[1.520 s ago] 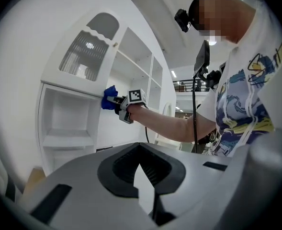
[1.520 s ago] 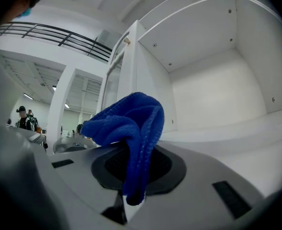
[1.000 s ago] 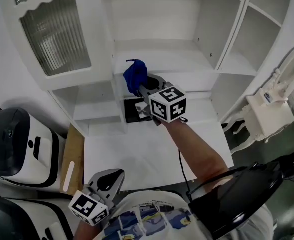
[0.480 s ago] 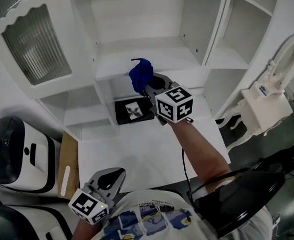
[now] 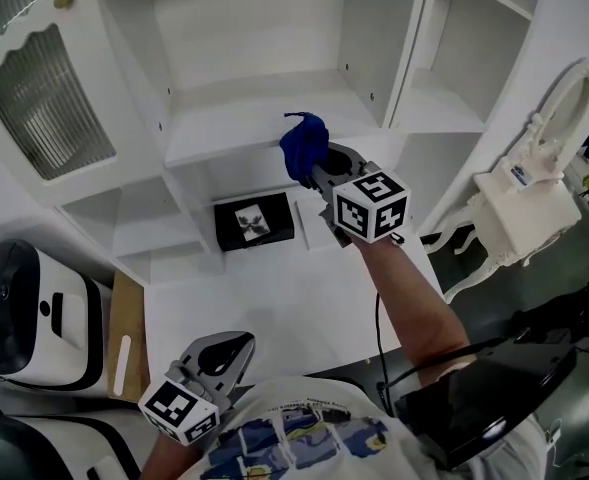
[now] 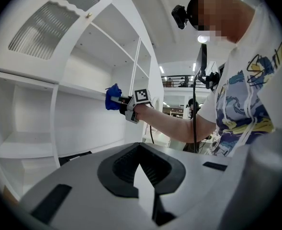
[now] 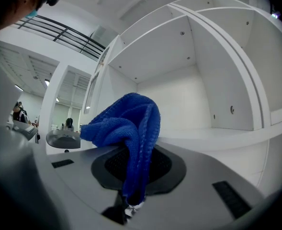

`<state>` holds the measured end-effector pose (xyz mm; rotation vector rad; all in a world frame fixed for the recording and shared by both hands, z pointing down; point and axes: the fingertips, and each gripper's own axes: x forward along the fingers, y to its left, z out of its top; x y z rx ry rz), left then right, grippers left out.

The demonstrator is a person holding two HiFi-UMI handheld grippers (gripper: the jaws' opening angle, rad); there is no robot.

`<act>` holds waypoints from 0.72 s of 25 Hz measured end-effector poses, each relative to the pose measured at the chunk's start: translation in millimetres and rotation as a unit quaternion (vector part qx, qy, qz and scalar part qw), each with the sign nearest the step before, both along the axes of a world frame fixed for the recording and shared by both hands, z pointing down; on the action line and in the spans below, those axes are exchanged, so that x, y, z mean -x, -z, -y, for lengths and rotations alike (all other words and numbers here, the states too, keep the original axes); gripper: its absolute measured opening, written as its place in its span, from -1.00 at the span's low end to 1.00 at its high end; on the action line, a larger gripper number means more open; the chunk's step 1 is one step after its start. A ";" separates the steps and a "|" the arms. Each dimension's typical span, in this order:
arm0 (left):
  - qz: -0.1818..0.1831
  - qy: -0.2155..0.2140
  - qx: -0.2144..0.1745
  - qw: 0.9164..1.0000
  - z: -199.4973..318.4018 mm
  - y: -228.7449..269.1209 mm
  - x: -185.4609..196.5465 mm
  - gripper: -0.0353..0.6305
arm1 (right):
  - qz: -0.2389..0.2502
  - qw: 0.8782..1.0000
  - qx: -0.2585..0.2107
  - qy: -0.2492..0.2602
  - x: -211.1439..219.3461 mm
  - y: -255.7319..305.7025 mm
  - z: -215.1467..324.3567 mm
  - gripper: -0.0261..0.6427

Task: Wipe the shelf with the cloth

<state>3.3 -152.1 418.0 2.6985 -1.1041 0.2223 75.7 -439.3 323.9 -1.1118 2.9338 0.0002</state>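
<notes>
At the far left the ribbed-glass cabinet door (image 5: 34, 118) stands swung open, so the bay is free to reach into. Near the person's body the left gripper (image 5: 217, 360) hangs low over the white tabletop (image 5: 274, 313), its jaws together on nothing. I judge it is parked there, out of the working arm's way. Farther in, a black framed picture (image 5: 254, 220) lies flat under the shelf (image 5: 234, 118). The blue cloth (image 5: 304, 146) is bunched in the right gripper (image 5: 319, 173), jaws clamped on its lower fold, with the bulk sticking out ahead to serve as the wiping pad. It sits at the shelf's near edge, toward the right end — whether it touches the board I cannot tell. The shelf is bare, leaving open room leftward and toward the back wall, while the upright divider (image 5: 414, 48) just to the right bounds the stroke.
</notes>
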 end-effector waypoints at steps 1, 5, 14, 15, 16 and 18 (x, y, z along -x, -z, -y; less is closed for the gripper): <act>0.000 -0.001 0.000 1.000 1.1 -0.4 -3.0 -0.88 | -0.001 1.000 0.000 -0.003 -6.6 -0.3 1.6 -0.72; -0.001 -0.003 -0.001 1.000 5.1 -2.3 -15.6 -0.88 | -0.004 1.000 -0.001 -0.016 -33.0 -1.1 8.3 -0.72; -0.001 -0.007 -0.009 1.000 11.0 -2.3 -42.6 -0.88 | -0.008 0.999 -0.003 -0.049 -92.2 -4.2 23.0 -0.72; 0.000 -0.007 -0.009 1.000 11.5 -2.3 -43.9 -0.88 | -0.008 0.999 -0.003 -0.054 -98.3 -4.2 24.4 -0.72; 0.001 -0.006 -0.009 1.000 11.9 -2.5 -45.4 -0.88 | -0.008 0.998 -0.003 -0.058 -104.6 -4.2 25.8 -0.72; 0.001 -0.005 -0.008 1.000 12.1 -3.2 -48.6 -0.88 | -0.005 0.998 -0.001 -0.067 -117.4 -4.5 28.8 -0.72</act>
